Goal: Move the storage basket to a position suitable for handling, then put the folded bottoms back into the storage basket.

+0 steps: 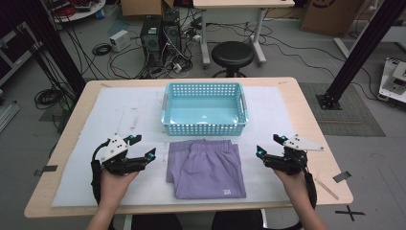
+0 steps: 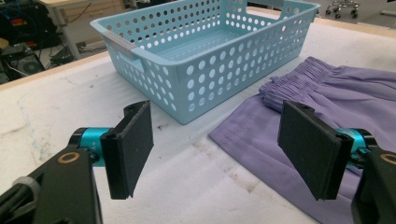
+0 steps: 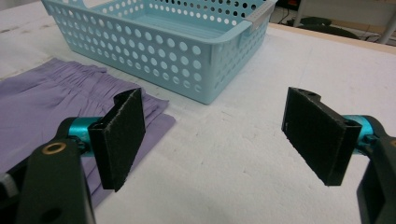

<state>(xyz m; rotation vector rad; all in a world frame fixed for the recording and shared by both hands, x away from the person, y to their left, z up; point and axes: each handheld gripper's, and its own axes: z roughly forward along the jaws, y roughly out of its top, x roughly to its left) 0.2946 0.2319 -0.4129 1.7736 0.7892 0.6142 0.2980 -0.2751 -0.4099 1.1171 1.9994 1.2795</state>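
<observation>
Two hand-held grippers flank one garment, and the coming move looks to turn on how evenly that garment sits between them. At far left in the high view, the left hand-held gripper (image 1: 142, 146) rests low over the white mat (image 1: 86, 143) that covers the tabletop (image 1: 306, 115), its jaws spread wide and holding nothing; from it the purple shorts (image 1: 206, 168) lie at about 3 o'clock, near but not touching. In the left gripper view the same wide jaws frame bare mat, with the shorts (image 2: 327, 98) just past the right jaw and the basket beyond. The shorts lie flat at the near middle of the tabletop, long axis running 12 to 6 o'clock, gathered waistband toward the light blue perforated basket (image 1: 205, 128) and a small white print at the near hem. The basket sits just beyond the waistband at 12 o'clock, empty as far as the pictures show. At right, the right hand-held gripper (image 1: 269, 145) is likewise wide open and empty, with the shorts at about 9 o'clock; its own view shows the cloth (image 3: 42, 102) behind its left jaw. Neither side looks clearly nearer, so, in my judgement, both can close on the side edges together.
</observation>
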